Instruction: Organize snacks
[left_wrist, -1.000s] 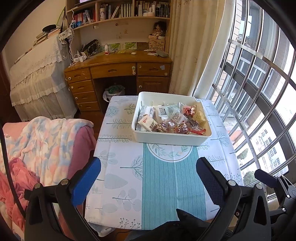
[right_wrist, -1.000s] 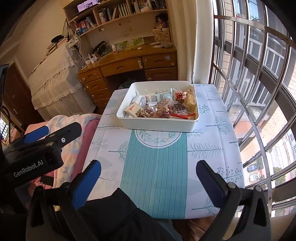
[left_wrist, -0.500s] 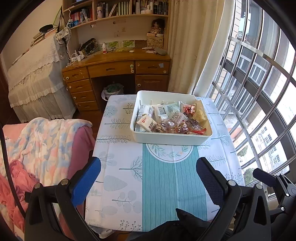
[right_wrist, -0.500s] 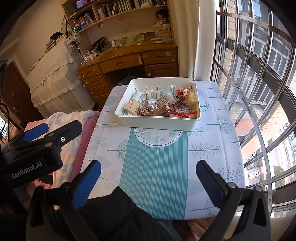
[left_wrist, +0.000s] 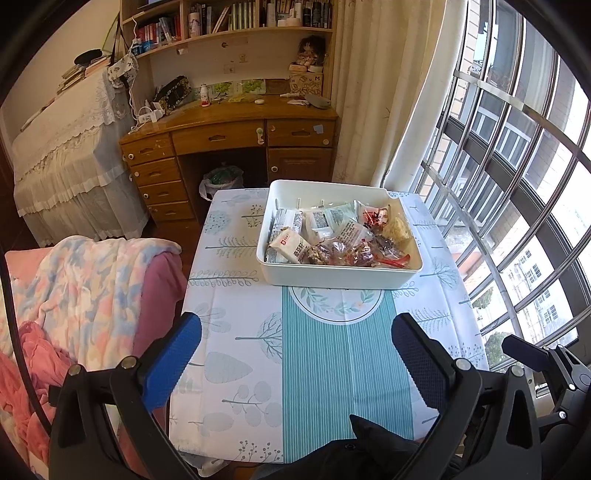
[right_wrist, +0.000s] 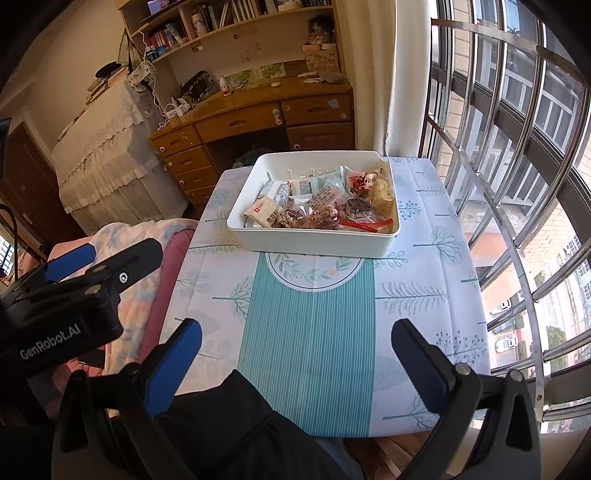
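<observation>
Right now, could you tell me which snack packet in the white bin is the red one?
The long red packet lying at the bin's near right corner; the packets around it are white, clear or brownish.

Both cams sit high over the near edge of the table (left_wrist: 229, 354), looking forward and down its length toward the white bin (left_wrist: 332, 275) at the far end, well back from it. The left wrist view is offset left of the bin, the right wrist view more to the right. Both share the table, bin, wooden desk (right_wrist: 255, 107) beyond it, and barred window (right_wrist: 517, 147) on the bin's right.
</observation>
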